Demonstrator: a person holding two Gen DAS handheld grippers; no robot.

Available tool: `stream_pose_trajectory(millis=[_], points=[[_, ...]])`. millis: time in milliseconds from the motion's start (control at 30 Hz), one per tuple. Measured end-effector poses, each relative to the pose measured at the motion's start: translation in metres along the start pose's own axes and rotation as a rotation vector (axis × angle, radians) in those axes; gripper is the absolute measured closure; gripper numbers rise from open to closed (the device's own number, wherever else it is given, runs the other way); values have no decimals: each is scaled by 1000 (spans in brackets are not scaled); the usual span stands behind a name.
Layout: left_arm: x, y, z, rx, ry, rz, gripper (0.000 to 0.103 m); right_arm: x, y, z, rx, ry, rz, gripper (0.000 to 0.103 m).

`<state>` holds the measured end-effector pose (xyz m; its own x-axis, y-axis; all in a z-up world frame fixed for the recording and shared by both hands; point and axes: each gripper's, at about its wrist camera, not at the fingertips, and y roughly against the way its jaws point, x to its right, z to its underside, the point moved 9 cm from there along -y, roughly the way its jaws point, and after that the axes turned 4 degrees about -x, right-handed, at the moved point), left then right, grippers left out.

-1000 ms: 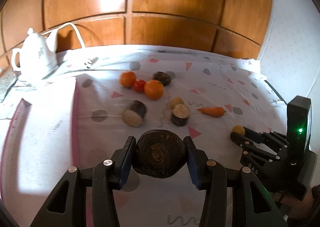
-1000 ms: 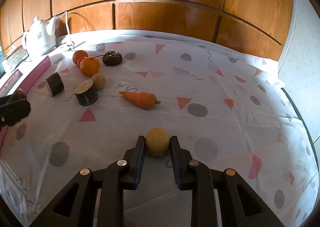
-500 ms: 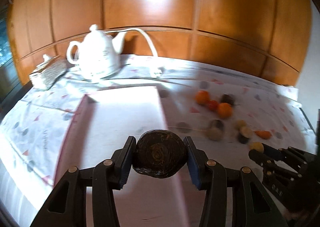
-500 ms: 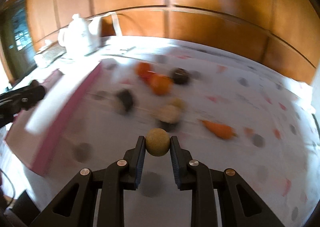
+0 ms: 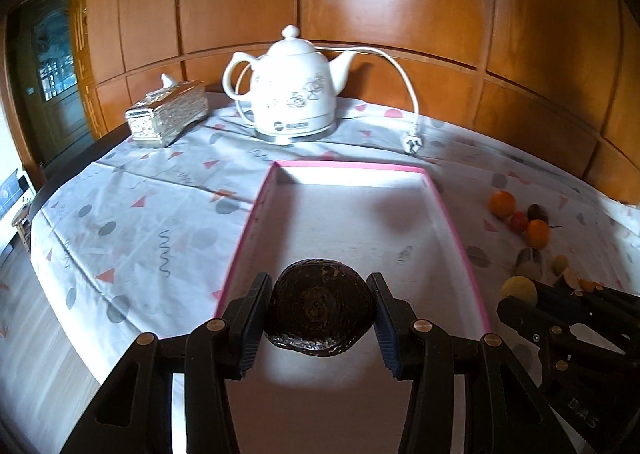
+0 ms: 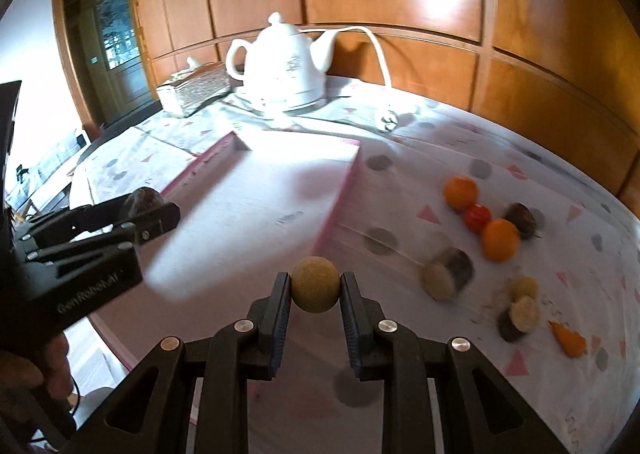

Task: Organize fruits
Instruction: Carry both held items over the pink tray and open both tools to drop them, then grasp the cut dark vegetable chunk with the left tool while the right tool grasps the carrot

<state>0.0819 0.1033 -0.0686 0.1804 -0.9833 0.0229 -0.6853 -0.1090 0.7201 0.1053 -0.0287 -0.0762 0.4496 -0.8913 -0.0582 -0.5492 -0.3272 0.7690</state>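
My left gripper is shut on a dark brown round fruit and holds it above the near end of a shallow white tray with a pink rim. My right gripper is shut on a small yellow-tan ball fruit above the tray's right rim. The right gripper also shows in the left wrist view, at the lower right. The left gripper shows in the right wrist view, at the left over the tray.
Loose on the patterned cloth right of the tray lie two oranges, a red tomato, a dark fruit, cut dark pieces and a carrot. A white kettle with its cord and a silver tissue box stand behind the tray.
Both grippers have swung left from the fruit pile to the tray, each still holding its fruit. The tray now fills the middle of both views.
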Motion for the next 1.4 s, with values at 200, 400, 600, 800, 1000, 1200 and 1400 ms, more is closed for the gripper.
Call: stream_pose_trajectory(millis=[200, 400, 600, 800, 1000, 1200, 1400], points=[[-13, -4, 1, -9, 32, -15, 54, -19, -13, -9, -24, 18, -37, 78], [-20, -6, 3, -19, 51, -28, 54, -32, -25, -12, -46, 25, -48, 78], [-24, -10, 6, -37, 67, -38, 53, -34, -36, -13, -61, -12, -67, 72], [-23, -7, 4, -33, 68, -39, 50, -24, -30, -9, -43, -64, -52, 71], [-5, -2, 2, -32, 42, 2, 48, -3, -13, -2, -3, -146, -32, 71], [19, 2, 3, -38, 6, 49, 47, 30, -2, 12, 8, -228, 14, 71], [57, 8, 5, -37, -61, 124, 47, 66, 10, 30, 17, -301, 77, 71]])
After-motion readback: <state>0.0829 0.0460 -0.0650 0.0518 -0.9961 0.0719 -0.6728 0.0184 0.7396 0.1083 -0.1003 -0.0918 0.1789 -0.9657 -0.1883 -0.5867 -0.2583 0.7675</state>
